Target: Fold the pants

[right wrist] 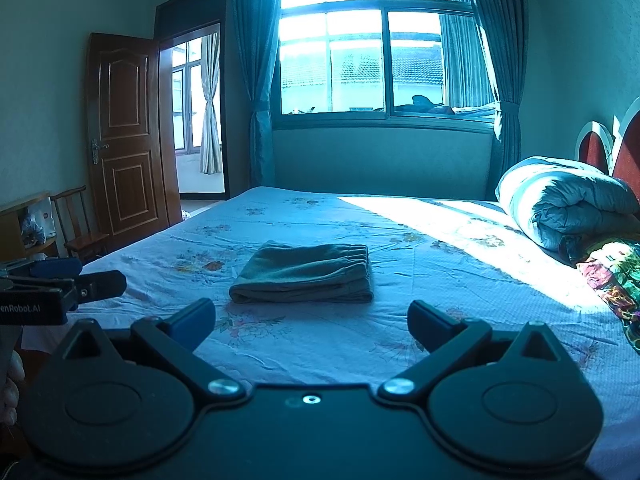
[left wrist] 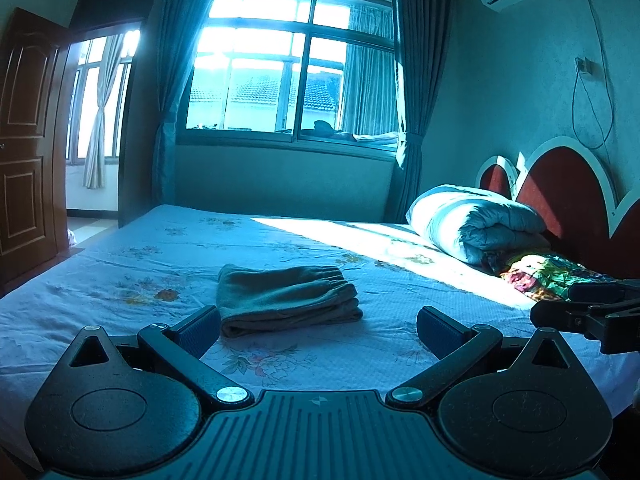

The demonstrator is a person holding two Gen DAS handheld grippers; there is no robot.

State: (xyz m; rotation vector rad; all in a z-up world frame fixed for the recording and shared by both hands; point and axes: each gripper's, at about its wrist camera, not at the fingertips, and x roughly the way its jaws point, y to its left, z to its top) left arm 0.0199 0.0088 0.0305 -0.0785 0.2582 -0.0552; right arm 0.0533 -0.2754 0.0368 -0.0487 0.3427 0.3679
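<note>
The pants (left wrist: pixel 286 300) lie folded into a compact olive-grey bundle on the flowered bed sheet (left wrist: pixel 120 264), elastic waistband on the right side. In the right wrist view the same pants (right wrist: pixel 306 280) rest flat ahead of me. My left gripper (left wrist: pixel 318 330) is open, held just short of the bundle, its left pad close to the bundle's near left corner. My right gripper (right wrist: pixel 312 322) is open too, a short way back from the pants, nothing between its fingers. Each gripper shows at the edge of the other's view: right gripper (left wrist: pixel 588 314), left gripper (right wrist: pixel 60 284).
A rolled duvet (left wrist: pixel 476 224) and a colourful cloth (left wrist: pixel 548 274) lie by the red headboard (left wrist: pixel 576 208) on the right. Sunlight crosses the bed. A wooden door (right wrist: pixel 124 148) stands open at left, with a chair (right wrist: pixel 80 232) near it. The window (right wrist: pixel 380 48) is behind the bed.
</note>
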